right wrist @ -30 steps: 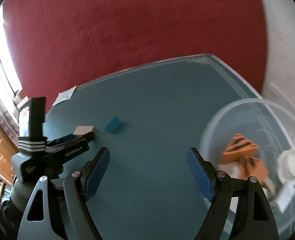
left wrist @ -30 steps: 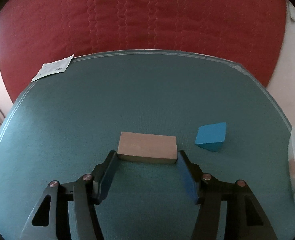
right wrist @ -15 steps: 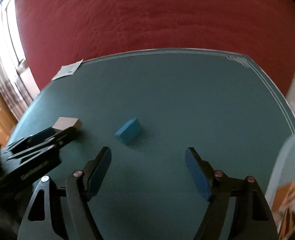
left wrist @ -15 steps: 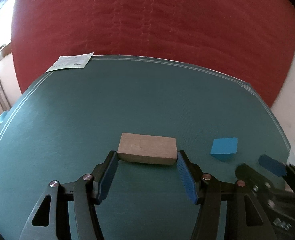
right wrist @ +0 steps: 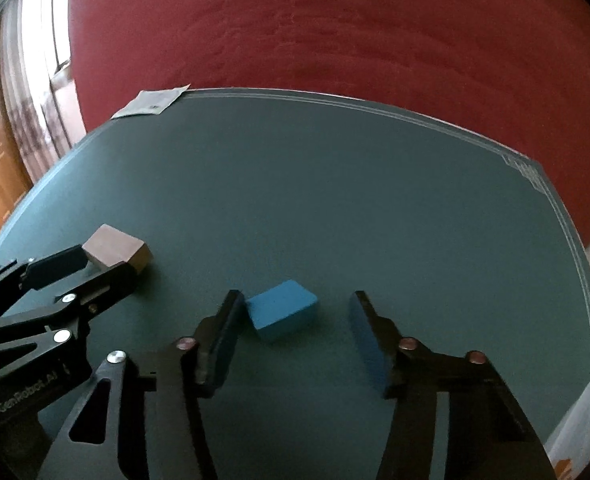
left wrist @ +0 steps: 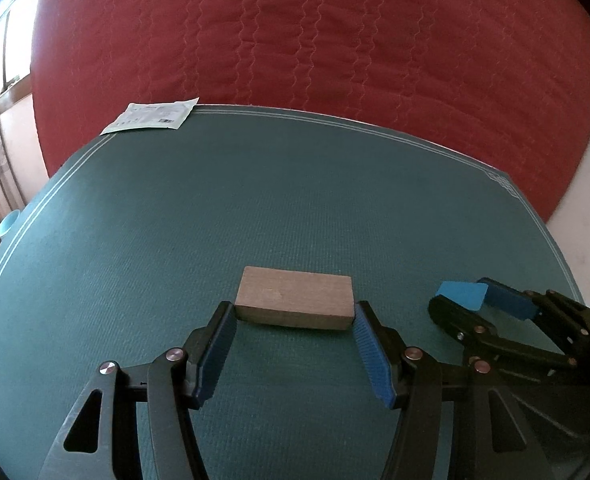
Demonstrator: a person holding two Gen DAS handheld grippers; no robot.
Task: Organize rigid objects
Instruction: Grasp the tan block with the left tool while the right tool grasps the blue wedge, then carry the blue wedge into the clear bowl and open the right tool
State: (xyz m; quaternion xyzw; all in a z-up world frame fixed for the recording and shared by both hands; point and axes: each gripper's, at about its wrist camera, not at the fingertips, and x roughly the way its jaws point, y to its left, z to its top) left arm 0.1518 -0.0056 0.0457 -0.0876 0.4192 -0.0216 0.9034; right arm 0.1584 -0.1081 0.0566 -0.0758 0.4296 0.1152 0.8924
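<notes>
A plain wooden block [left wrist: 295,297] lies flat on the green mat [left wrist: 255,208]. My left gripper [left wrist: 293,312] is open, its fingertips at the block's two ends, touching or nearly so. The block also shows in the right wrist view [right wrist: 117,249], between the left gripper's fingers [right wrist: 59,266]. A blue wedge block [right wrist: 282,309] lies on the mat between the open fingers of my right gripper [right wrist: 295,308], close to the left finger. In the left wrist view the wedge [left wrist: 461,295] sits between the right gripper's fingers [left wrist: 507,300].
A white paper packet [left wrist: 151,117] lies at the mat's far left corner. A red quilted cover [left wrist: 315,40] rises behind the mat. A clear plastic container's rim [right wrist: 575,432] shows at the lower right. A small light-blue dish [left wrist: 7,224] sits off the mat's left edge.
My right gripper has swung left from the container and come down around the blue wedge. My left gripper has stayed at the wooden block's ends.
</notes>
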